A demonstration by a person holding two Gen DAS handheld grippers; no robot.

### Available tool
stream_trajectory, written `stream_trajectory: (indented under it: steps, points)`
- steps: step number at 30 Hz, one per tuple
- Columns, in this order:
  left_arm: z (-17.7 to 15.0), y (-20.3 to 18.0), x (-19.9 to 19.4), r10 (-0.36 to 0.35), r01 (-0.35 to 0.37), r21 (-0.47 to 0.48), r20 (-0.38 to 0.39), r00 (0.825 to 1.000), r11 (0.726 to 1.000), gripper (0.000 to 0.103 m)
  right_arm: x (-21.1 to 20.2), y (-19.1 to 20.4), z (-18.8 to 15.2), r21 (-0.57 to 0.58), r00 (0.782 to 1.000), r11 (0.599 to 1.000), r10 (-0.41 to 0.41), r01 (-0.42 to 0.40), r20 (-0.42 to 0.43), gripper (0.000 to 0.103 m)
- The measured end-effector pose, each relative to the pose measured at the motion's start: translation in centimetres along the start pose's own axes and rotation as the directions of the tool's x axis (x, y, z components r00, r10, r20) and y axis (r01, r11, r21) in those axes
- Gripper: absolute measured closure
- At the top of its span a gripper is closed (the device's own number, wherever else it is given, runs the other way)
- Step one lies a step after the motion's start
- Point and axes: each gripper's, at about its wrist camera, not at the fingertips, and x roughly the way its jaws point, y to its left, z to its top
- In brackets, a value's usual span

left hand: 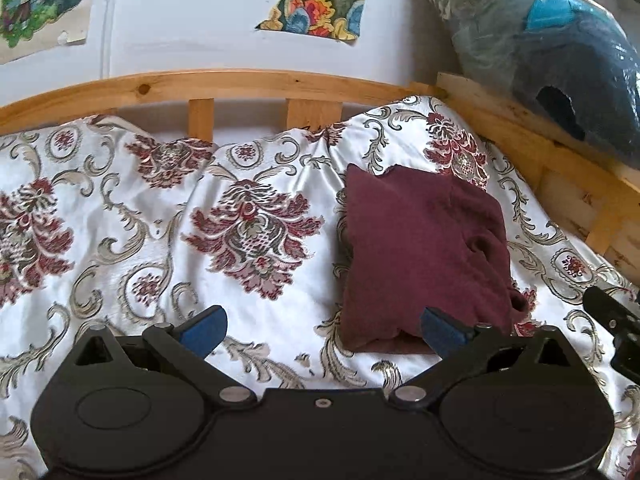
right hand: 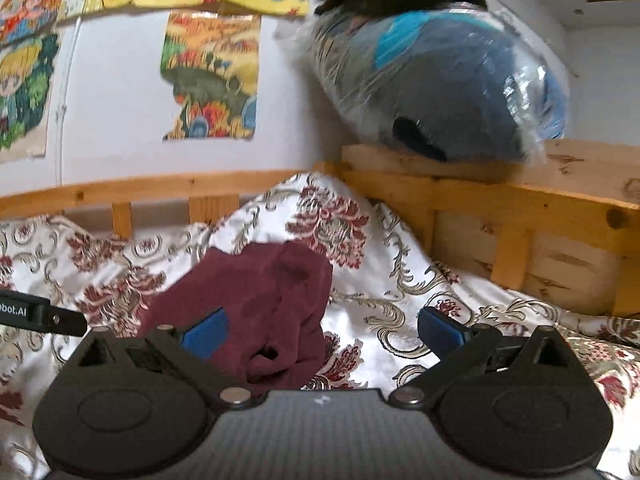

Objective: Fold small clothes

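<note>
A maroon garment (left hand: 424,252) lies folded into a rough rectangle on the floral bedspread (left hand: 160,220), toward the right. My left gripper (left hand: 322,330) is open and empty just in front of the garment's near left corner, its right fingertip over the near edge. In the right wrist view the same garment (right hand: 260,308) lies ahead and left. My right gripper (right hand: 322,330) is open and empty, its left fingertip over the garment. The right gripper's tip shows at the left wrist view's right edge (left hand: 612,320).
A wooden bed rail (left hand: 240,84) runs along the back and the right side (right hand: 520,208). A plastic-wrapped blue and grey bundle (right hand: 440,92) rests on the right rail's corner. Posters (right hand: 212,76) hang on the wall behind.
</note>
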Motion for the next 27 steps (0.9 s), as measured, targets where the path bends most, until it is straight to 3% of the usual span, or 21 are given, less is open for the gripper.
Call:
stream_trajectory:
  steps: [9,16,27]
  points:
    - [-1.5,1.5,-3.2,-0.004,0.004,0.020,0.007,1.000,1.000,0.001,-3.9,1.2,0.0,0.000,0.999,1.000,-0.005,0.005,0.047,0.000]
    - [-3.6,3.1,-4.9,0.037,-0.038,0.023,0.029,0.999,0.999,0.001,-5.4,2.6,-0.8,0.064,0.999,0.998,0.015,-0.013,-0.028,0.000]
    - [-5.5,3.2,-6.0,0.057,-0.069,0.115,0.099,0.993,0.991,0.001,-5.6,4.9,-1.7,-0.016,0.998,1.000,0.011,-0.012,-0.058,0.000]
